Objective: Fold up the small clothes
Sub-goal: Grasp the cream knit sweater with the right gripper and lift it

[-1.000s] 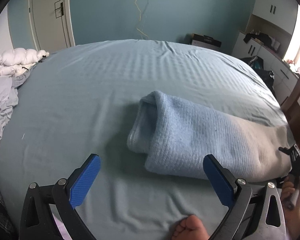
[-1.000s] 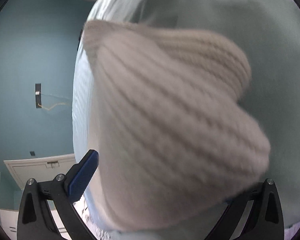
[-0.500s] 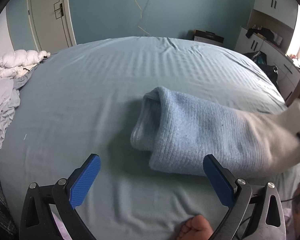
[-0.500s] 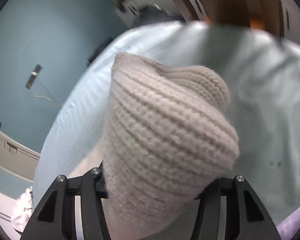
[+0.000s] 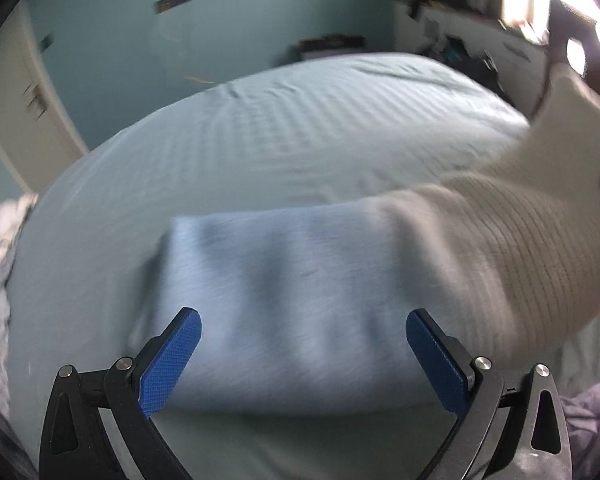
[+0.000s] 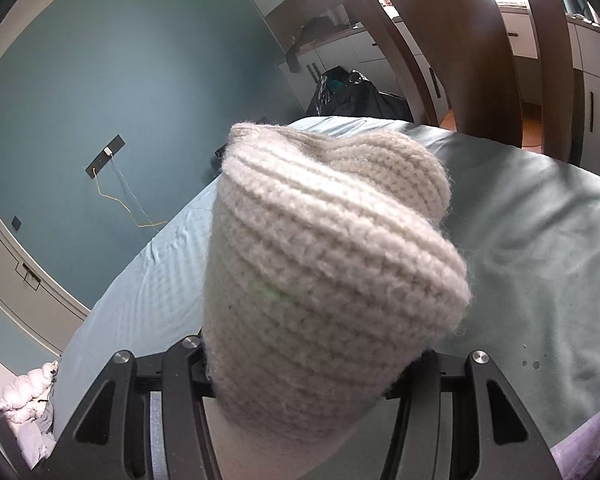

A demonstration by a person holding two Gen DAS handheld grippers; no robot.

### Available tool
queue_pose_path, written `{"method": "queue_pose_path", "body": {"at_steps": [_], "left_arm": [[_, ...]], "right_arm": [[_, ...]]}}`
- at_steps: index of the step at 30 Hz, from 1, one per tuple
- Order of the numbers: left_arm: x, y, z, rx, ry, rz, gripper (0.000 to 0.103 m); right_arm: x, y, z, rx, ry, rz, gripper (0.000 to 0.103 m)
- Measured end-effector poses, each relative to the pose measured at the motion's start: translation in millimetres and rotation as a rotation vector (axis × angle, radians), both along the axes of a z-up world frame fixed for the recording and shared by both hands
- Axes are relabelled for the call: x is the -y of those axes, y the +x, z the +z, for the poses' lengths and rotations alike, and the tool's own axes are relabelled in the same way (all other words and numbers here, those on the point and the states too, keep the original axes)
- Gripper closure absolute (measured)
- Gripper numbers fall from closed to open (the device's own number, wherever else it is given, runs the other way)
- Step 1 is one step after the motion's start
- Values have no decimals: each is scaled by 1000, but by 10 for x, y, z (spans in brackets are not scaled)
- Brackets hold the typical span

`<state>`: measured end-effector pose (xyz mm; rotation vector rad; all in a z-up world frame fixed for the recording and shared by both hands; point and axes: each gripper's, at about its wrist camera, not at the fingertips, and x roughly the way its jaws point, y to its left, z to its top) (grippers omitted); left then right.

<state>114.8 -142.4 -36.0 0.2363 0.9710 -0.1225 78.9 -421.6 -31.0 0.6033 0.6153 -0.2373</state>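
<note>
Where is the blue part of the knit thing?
In the left wrist view, the blue part lies on the bed, ahead of the open left hand-held gripper.

I found the bed (image 5: 260, 136) covered by a pale blue-green sheet with a faint woven rib pattern, smooth across most of its surface and lightly creased toward the far side. On it I saw one knitted garment (image 5: 292, 288), blue along its folded left portion and cream at its right end; the blue portion lay flat on the sheet, while the cream end (image 6: 320, 272) stood raised clear of it. At the left edge of the bed I noted crumpled white bedding (image 6: 24, 392). Small dark spots (image 6: 530, 362) marked the sheet near its right side.
</note>
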Motion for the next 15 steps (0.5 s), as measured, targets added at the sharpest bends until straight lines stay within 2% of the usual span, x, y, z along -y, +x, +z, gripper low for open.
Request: {"method": "queue_pose_path", "body": {"at_steps": [2, 4, 7, 9, 12, 15], "left_arm": [[268, 104, -208, -35, 65, -41, 0], [434, 181, -447, -61, 161, -30, 0], [562, 198, -686, -92, 211, -4, 0], [600, 155, -682, -54, 240, -9, 0], [558, 168, -542, -35, 224, -33, 0], [454, 316, -290, 78, 218, 24, 0]], "right_arm": [[-45, 11, 4, 7, -5, 7, 55], [-52, 6, 5, 20, -9, 17, 55], [-168, -13, -13, 34, -36, 58, 55], [-275, -22, -9, 40, -88, 71, 55], [-271, -25, 25, 63, -99, 65, 55], [-213, -39, 58, 86, -84, 51, 55]]}}
